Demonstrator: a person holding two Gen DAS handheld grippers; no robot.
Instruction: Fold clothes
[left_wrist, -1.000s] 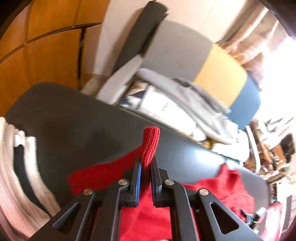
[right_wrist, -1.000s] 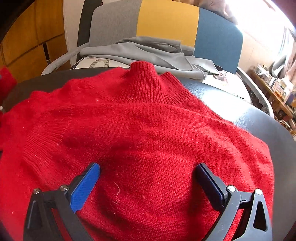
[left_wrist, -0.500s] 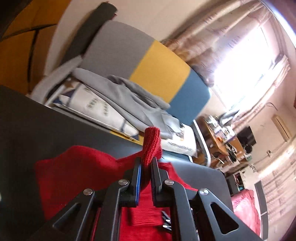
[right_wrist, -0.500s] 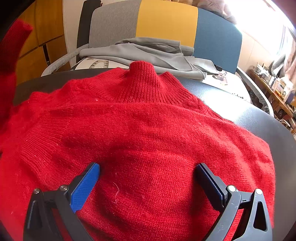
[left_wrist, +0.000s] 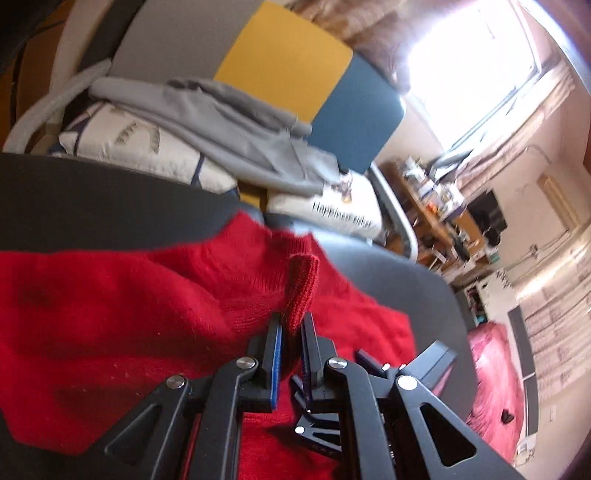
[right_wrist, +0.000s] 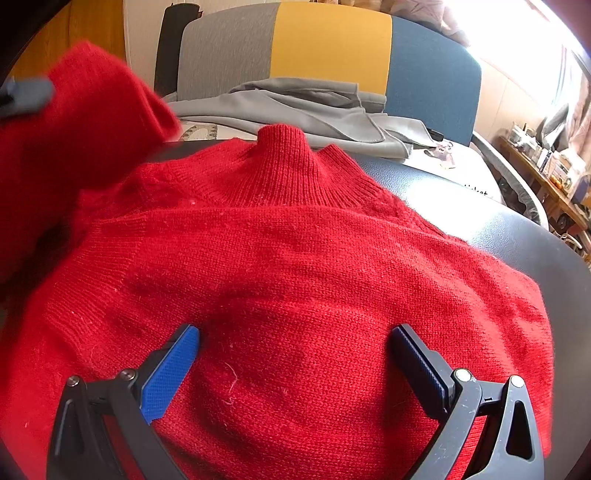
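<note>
A red knit sweater (right_wrist: 295, 266) lies flat on the dark table (right_wrist: 517, 236), collar pointing away. My right gripper (right_wrist: 295, 354) is open, its fingers pressed down on the sweater's lower body. My left gripper (left_wrist: 291, 332) is shut on the ribbed cuff of the sweater's sleeve (left_wrist: 301, 291) and holds it above the sweater body (left_wrist: 129, 302). In the right wrist view the lifted sleeve (right_wrist: 74, 133) hangs at the upper left. The right gripper's frame (left_wrist: 417, 369) shows just right of the left gripper.
A grey, yellow and blue chair (right_wrist: 332, 48) stands behind the table with grey clothes (right_wrist: 314, 110) and printed cushions (left_wrist: 147, 147) on it. A cluttered shelf (right_wrist: 546, 173) is at the far right. A red cloth (left_wrist: 495, 373) lies beyond the table's right edge.
My left gripper has carried the sleeve cuff to the right, from the bare table side over the sweater body. The right gripper has stayed pressed on the sweater.
</note>
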